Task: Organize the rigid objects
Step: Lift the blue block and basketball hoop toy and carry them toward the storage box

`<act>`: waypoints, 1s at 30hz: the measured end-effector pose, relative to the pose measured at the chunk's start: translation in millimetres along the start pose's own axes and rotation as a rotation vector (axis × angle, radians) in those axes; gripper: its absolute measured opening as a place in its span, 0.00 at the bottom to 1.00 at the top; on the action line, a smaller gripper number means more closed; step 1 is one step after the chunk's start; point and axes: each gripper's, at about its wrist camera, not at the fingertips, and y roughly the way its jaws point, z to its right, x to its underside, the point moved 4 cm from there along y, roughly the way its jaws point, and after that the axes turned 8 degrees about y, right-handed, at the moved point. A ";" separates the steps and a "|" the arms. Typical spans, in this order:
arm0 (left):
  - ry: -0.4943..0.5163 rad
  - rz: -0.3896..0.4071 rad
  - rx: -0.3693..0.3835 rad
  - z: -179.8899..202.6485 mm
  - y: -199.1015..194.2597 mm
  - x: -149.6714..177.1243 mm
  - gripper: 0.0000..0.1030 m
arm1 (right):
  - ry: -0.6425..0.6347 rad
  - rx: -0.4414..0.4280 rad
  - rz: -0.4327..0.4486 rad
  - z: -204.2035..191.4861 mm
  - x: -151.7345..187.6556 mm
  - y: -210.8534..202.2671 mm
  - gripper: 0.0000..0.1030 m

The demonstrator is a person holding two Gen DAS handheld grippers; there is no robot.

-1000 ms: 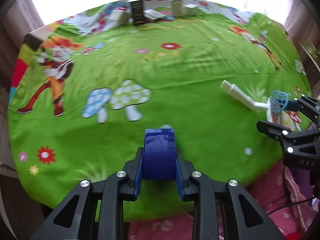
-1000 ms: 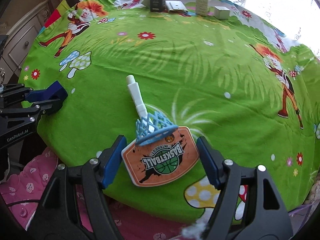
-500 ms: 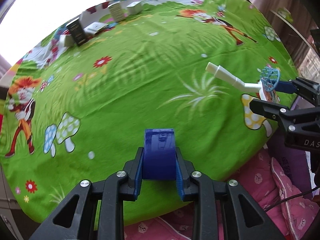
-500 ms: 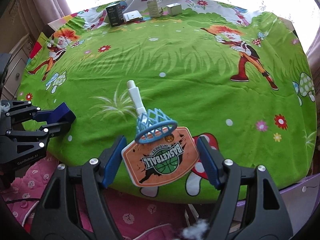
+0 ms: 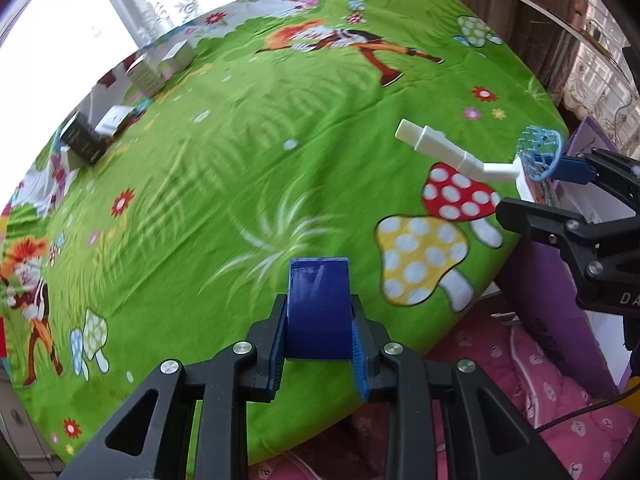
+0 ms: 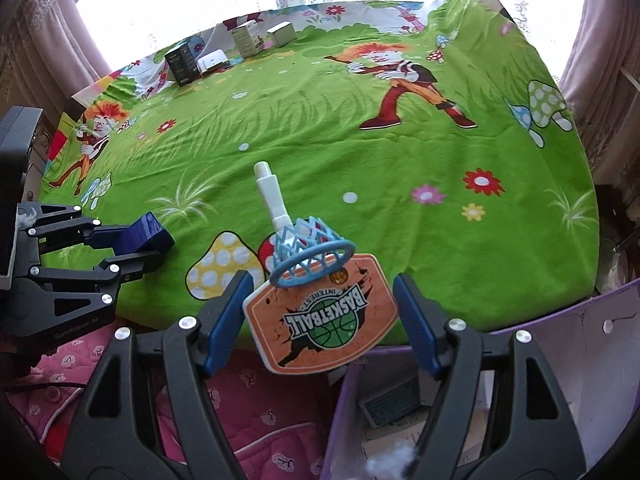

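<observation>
Between left gripper (image 5: 320,344) pads: glossy blue block (image 5: 319,312); right gripper (image 6: 320,320): flat backboard (image 6: 320,320).

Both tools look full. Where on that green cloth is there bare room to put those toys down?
Most of the cloth is bare: the whole middle, from the boxes at the far window edge down to the near edge. The far edge is the only crowded strip. Right of the near edge, a purple bin already holds some things.
</observation>
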 end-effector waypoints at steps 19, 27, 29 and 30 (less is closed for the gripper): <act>0.409 0.088 0.066 150.8 -25.3 -60.6 0.28 | 0.226 0.181 0.057 126.8 46.7 -71.2 0.73; 0.553 0.094 0.104 211.5 -29.8 -70.7 0.28 | 0.311 0.270 0.050 174.0 72.7 -88.7 0.73; 0.578 0.092 0.109 221.6 -29.1 -72.6 0.28 | 0.328 0.287 0.048 184.3 76.5 -90.7 0.73; 0.588 0.091 0.113 225.6 -28.6 -73.5 0.28 | 0.334 0.298 0.047 189.3 78.2 -91.8 0.73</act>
